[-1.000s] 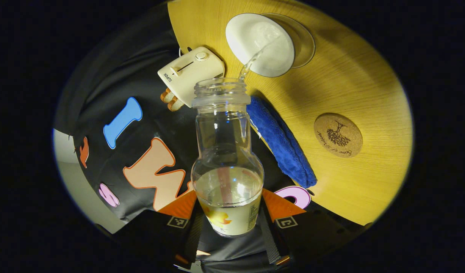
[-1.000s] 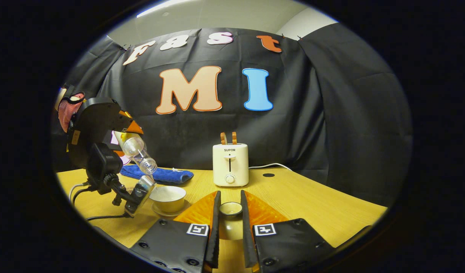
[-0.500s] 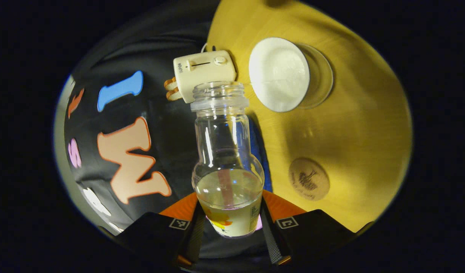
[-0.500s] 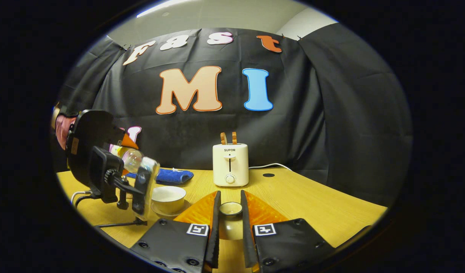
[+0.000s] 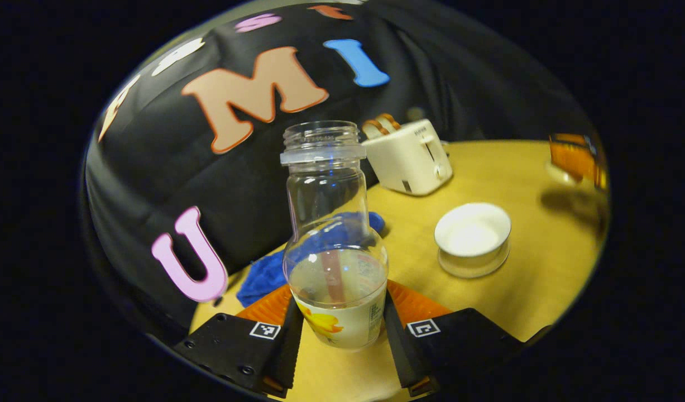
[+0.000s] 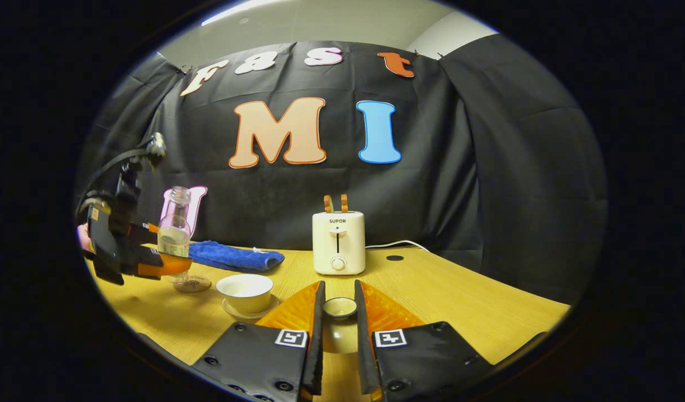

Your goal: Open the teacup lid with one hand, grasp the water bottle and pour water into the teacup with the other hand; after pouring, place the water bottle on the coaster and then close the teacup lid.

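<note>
water bottle [image 5: 335,245] upright in left tool [image 5: 339,335]; right tool [image 6: 339,329] pinches lid [image 6: 340,307].

Clear glass water bottle [image 5: 335,234] with white label and yellow print; white round teacup [image 5: 473,230]; cream boxy toaster [image 5: 408,156]; deep-blue folded cloth [image 6: 234,257]; yellow wood-grain table [image 6: 459,301]; brown cork coaster [image 6: 192,285].

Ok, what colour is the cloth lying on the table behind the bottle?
Blue. The cloth shows best in the right gripper view, lying flat near the booth wall.
</note>
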A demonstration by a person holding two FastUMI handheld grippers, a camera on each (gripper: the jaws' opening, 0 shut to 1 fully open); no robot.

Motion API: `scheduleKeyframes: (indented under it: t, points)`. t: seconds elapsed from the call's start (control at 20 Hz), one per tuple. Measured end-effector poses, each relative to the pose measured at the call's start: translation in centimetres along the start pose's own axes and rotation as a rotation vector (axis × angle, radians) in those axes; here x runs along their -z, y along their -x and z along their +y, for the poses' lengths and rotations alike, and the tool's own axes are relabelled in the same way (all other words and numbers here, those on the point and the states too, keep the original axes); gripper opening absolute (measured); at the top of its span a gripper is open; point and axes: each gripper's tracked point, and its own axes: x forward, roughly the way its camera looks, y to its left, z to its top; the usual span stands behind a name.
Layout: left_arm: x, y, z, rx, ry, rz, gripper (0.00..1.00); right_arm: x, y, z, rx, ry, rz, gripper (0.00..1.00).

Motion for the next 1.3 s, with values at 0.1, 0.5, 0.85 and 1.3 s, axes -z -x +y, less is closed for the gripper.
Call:
scheduleKeyframes:
  t: [0.1,0.5,0.85,1.3]
  points:
    - [-0.6,-0.7,-0.2,0.01,0.182,-0.07,0.67,0.0,0.0,0.0,0.001,0.0,0.0,0.28]
    - [-1.1,-1.1,0.1,-0.006,0.365,-0.139,0.67,0.1,0.0,-0.2,0.013,0.001,0.0,0.29]
    - [-0.4,-1.4,0.0,-0.018,0.363,-0.109,0.68,0.0,-0.1,-0.3,0.012,0.001,0.0,0.29]
    - [0.7,-1.8,0.4,-0.041,0.327,-0.068,0.72,0.0,0.0,-0.2,0.012,0.001,0.0,0.29]
